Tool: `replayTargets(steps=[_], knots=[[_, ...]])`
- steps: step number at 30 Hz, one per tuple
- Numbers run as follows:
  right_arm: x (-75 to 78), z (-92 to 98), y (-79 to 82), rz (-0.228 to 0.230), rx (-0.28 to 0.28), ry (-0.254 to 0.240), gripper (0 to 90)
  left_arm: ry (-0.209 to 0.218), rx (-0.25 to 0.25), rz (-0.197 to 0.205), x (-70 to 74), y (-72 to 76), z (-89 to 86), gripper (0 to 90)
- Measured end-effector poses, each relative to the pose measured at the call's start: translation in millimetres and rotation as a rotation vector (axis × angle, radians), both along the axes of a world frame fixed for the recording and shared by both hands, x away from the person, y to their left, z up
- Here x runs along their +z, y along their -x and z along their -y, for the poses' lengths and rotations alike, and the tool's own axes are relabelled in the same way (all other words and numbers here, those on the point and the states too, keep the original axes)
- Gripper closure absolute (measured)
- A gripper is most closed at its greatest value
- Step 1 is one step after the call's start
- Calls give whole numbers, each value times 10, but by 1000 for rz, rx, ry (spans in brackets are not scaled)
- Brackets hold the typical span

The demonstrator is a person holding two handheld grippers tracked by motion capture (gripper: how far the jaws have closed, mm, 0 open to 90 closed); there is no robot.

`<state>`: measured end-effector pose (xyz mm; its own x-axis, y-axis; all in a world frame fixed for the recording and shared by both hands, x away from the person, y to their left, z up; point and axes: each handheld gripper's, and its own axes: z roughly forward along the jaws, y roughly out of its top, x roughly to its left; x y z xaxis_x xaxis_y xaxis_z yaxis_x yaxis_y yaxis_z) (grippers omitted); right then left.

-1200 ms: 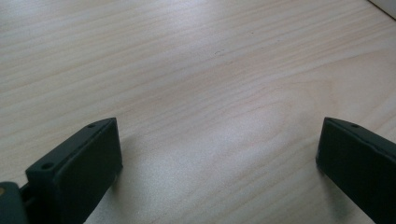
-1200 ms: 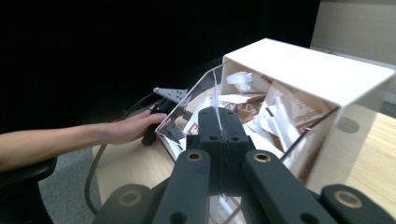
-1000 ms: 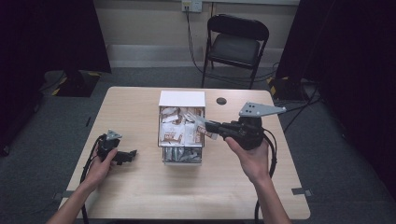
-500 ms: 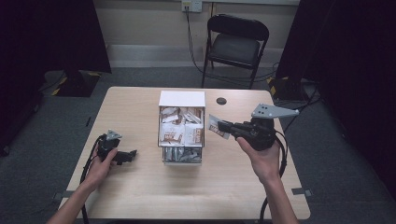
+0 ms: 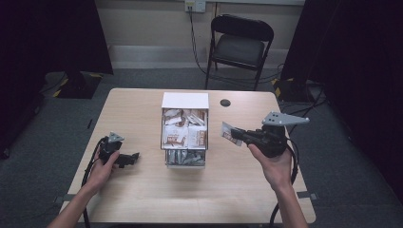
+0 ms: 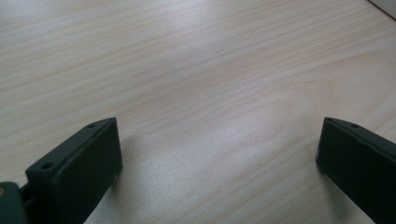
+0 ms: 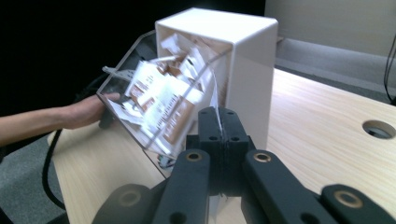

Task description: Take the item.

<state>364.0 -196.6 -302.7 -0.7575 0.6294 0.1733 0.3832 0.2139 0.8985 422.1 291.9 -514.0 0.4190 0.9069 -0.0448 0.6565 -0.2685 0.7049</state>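
High view – table (image 5: 142,190): pale wood, with a white box (image 5: 185,100) at its middle whose clear front bin holds brown-and-white packets (image 5: 184,133).
High view – right gripper (image 5: 237,136): held above the table just right of the box, jaws pointing at it and pinching a packet (image 5: 229,133) that is clear of the bin.
High view – left gripper (image 5: 130,157): low over the table well left of the box, held in the left hand (image 5: 103,167).
Left gripper view – jaws: spread wide apart, bare wood grain between them.
Right gripper view – jaws: pressed together on the thin edge of the packet (image 7: 217,122), seen end-on.
Right gripper view – box (image 7: 243,56): just beyond the jaws, its tilted clear bin full of packets; the other hand (image 7: 86,111) lies past it.
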Motion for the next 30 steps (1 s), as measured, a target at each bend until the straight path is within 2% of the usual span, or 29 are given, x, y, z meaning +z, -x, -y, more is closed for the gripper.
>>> replayTargets(steps=[5, 15, 24, 30], knots=[[-86, 80, -25, -16, -19, -15, 899, 1, 0, 0, -1, 0, 0, 0], [-309, 117, -99, -72, -51, 13, 900, 0, 0, 0, 0, 0, 0, 0], [-607, 130, -228, -126, -74, 41, 900, 1, 0, -1, 0, 0, 1, 0], [-788, 107, -282, -142, -85, 57, 900, 1, 0, 0, 0, 0, 1, 0]])
